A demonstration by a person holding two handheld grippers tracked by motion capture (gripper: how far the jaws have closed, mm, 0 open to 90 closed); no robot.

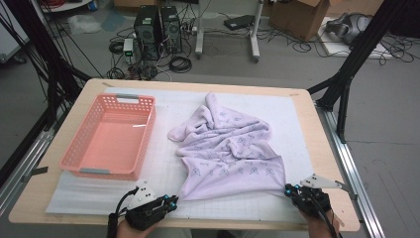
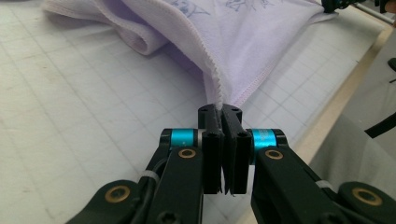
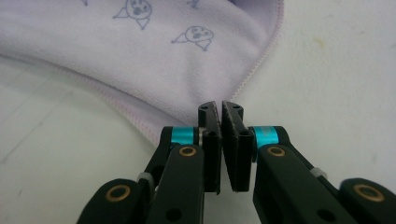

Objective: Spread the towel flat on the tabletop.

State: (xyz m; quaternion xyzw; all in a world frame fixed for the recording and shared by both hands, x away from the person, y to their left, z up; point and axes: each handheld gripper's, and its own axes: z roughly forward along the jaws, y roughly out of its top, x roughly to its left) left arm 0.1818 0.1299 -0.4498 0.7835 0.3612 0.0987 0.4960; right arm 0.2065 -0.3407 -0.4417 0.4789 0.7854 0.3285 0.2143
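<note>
Lilac towel (image 1: 228,148) lying crumpled mid-table, right of pink basket (image 1: 110,136); still unfolded, not binned. Left gripper (image 2: 222,112) clamping near-left corner hem. Right gripper (image 3: 220,108) closing at near-right corner, pinch on cloth unclear. Spreading, folding, stowing seemingly all remaining.
</note>
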